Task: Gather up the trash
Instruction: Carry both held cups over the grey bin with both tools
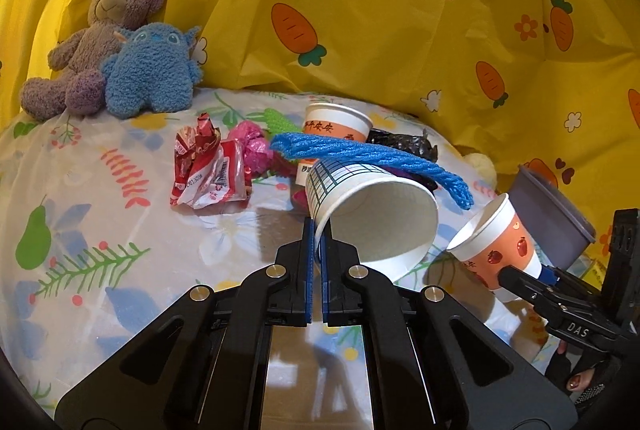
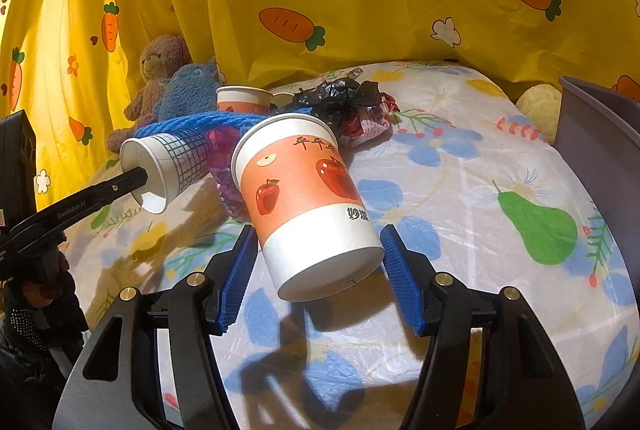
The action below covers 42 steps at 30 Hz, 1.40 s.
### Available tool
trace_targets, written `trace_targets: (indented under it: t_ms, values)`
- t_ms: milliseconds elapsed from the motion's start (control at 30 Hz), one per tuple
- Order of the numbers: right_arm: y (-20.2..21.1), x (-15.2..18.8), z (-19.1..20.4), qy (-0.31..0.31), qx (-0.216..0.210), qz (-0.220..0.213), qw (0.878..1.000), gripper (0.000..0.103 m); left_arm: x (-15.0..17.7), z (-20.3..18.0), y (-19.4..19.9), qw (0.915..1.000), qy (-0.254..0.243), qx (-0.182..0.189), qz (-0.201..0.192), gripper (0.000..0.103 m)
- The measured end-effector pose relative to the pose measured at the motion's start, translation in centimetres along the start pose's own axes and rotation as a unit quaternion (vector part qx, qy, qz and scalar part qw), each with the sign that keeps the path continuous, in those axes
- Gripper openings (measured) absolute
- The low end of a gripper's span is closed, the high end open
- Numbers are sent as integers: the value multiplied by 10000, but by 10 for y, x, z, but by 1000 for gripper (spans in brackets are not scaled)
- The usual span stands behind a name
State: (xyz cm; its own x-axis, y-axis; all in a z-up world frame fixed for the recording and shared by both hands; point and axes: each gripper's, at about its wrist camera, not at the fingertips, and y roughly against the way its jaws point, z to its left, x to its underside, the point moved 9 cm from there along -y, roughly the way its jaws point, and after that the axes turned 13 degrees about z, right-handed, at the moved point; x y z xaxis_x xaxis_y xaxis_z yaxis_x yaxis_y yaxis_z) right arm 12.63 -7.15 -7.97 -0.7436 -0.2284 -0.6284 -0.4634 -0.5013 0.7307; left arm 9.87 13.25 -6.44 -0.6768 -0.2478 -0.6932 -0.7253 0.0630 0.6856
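Observation:
My left gripper (image 1: 317, 230) is shut on the rim of a white paper cup with a grid print (image 1: 372, 213), which lies tilted with its mouth toward the camera. A blue foam net (image 1: 372, 153) drapes over that cup. In the right wrist view the same cup (image 2: 176, 165) hangs off the left gripper (image 2: 142, 175). My right gripper (image 2: 318, 242) is shut on the base of an orange apple-print cup (image 2: 308, 201), held tilted above the bedsheet. The left wrist view shows this cup (image 1: 496, 242) in the right gripper (image 1: 524, 270).
A second apple-print cup (image 1: 336, 125) stands upright behind. Around it lie a red wrapper (image 1: 208, 165), pink crumpled plastic (image 1: 250, 145) and a black bag (image 2: 336, 97). A grey bin (image 2: 596, 125) stands at the right edge. Two plush toys (image 1: 120, 57) sit against the yellow curtain.

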Motion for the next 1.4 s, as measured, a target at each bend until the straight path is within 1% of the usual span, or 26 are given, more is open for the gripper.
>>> trace_targets:
  t_ms: [133, 333, 567, 767, 967, 1067, 1200, 1400]
  values:
    - [8, 1, -1, -42, -39, -76, 10000, 62, -2, -5, 20, 9997, 6, 139, -212, 2]
    - [21, 2, -4, -126, -76, -201, 9997, 62, -8, -7, 54, 9980, 20, 252, -575, 2]
    - [33, 3, -7, -201, -78, -350, 9992, 62, -16, -3, 90, 9948, 106, 106, -1010, 2]
    - [44, 3, -13, -273, -21, -480, 9985, 62, -19, -9, 110, 9924, 93, 11, -1227, 2]
    - [53, 4, -21, -430, 35, -588, 9973, 62, -19, -28, 99, 9940, -55, 74, -1088, 2]
    - [58, 3, -28, -511, 77, -649, 9966, 62, -20, -44, 89, 9946, -195, 165, -1004, 2]
    - [66, 3, -39, -610, 159, -732, 9953, 62, -21, -72, 70, 9948, -449, 364, -844, 2]
    - [82, -1, -61, -761, 372, -918, 9922, 62, -25, -117, 39, 9927, -796, 674, -600, 2]
